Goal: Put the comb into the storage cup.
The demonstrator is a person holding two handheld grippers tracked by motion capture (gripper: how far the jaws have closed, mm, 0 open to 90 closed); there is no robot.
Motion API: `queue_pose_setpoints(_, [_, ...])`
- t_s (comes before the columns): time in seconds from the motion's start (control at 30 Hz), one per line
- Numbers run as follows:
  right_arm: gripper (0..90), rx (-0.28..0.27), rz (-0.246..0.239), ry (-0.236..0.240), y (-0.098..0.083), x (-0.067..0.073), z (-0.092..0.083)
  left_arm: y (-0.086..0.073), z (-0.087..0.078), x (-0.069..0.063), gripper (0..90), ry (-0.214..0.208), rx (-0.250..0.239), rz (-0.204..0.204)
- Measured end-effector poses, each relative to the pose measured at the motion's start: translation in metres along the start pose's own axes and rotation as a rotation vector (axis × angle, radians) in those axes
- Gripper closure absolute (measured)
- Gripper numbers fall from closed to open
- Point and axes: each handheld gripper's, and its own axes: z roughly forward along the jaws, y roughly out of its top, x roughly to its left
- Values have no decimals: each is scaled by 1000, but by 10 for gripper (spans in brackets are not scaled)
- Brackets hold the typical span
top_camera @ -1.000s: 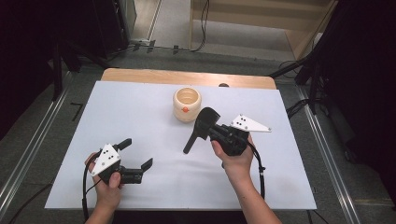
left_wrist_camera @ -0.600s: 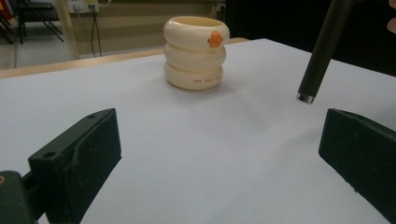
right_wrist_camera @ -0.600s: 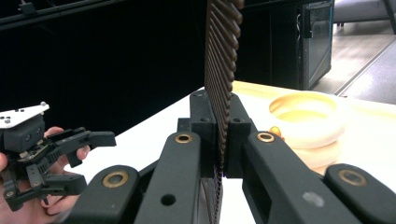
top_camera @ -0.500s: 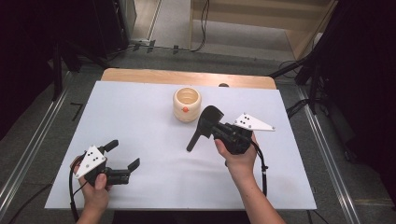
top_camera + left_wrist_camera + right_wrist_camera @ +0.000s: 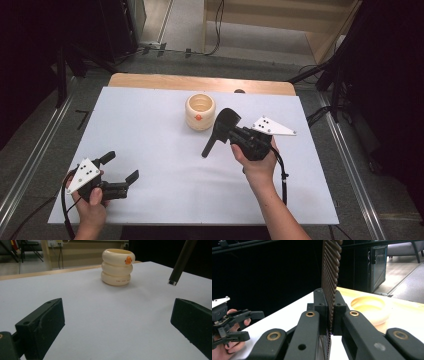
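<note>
My right gripper point(image 5: 231, 131) is shut on a black ribbed tool point(image 5: 220, 127) at mid-table. The tool's broad end is up by the jaws and its thin handle point(image 5: 209, 147) slants down-left. In the right gripper view the jaws point(image 5: 329, 302) clamp the ribbed blade point(image 5: 330, 270) edge-on. The handle's tip point(image 5: 176, 265) hangs above the table in the left gripper view. A cream ringed cup point(image 5: 200, 111) with an orange mark stands just left of the tool, also seen as the cup point(image 5: 117, 263) and cup point(image 5: 368, 306). My left gripper point(image 5: 121, 167) is open and empty near the front left corner; its jaws point(image 5: 116, 312) stand wide.
A white sheet point(image 5: 150, 125) covers the table, with a wooden strip point(image 5: 200, 82) along the far edge. Metal rails point(image 5: 35, 155) run along both sides. Dark equipment and cables stand beyond the table. The left gripper point(image 5: 249, 325) and its hand appear far left in the right gripper view.
My left gripper has slid left and toward the table's front corner, still open. The right gripper with the black tool has barely moved.
</note>
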Motion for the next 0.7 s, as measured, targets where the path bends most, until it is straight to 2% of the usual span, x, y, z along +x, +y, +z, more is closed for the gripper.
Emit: queue_pose_setpoints(0.7, [846,0,-20,-22,18,-10,11,-5,-18,20,0,33,-29,-35])
